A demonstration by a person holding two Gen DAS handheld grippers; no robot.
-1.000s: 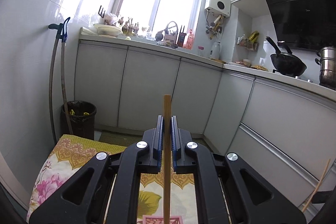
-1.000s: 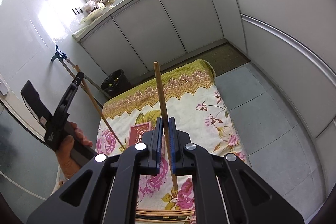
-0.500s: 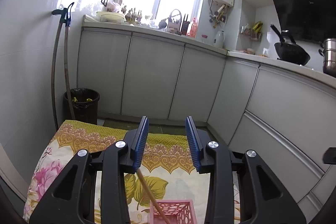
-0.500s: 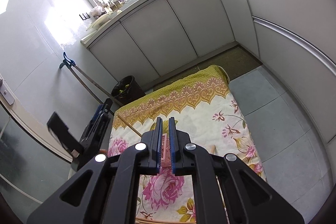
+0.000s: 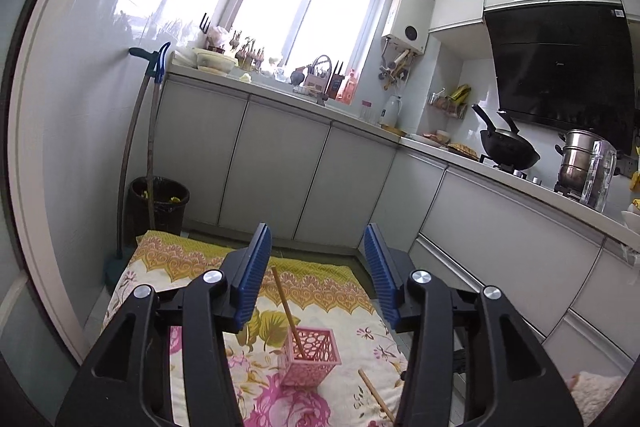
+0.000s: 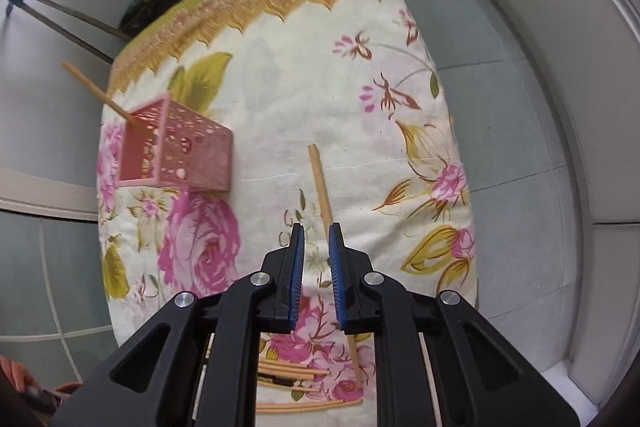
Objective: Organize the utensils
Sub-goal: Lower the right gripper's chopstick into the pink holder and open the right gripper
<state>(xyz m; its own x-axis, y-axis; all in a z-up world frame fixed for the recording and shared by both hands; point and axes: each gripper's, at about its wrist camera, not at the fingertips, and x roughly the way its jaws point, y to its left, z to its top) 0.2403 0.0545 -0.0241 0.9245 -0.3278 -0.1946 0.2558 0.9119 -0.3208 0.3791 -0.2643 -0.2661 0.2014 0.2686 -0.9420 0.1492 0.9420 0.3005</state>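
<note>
We saw left gripper (image 5: 318, 273) jaws opening, empty, chopstick (image 5: 286, 309) standing in pink holder (image 5: 310, 357) ahead, right gripper (image 6: 316, 253) jaws opening above loose chopstick (image 6: 320, 183), unclamped.

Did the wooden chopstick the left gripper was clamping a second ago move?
Yes. It left the left gripper, whose jaws are opening, and now stands tilted in the pink perforated holder on the floral cloth, nothing between the pads.
</note>
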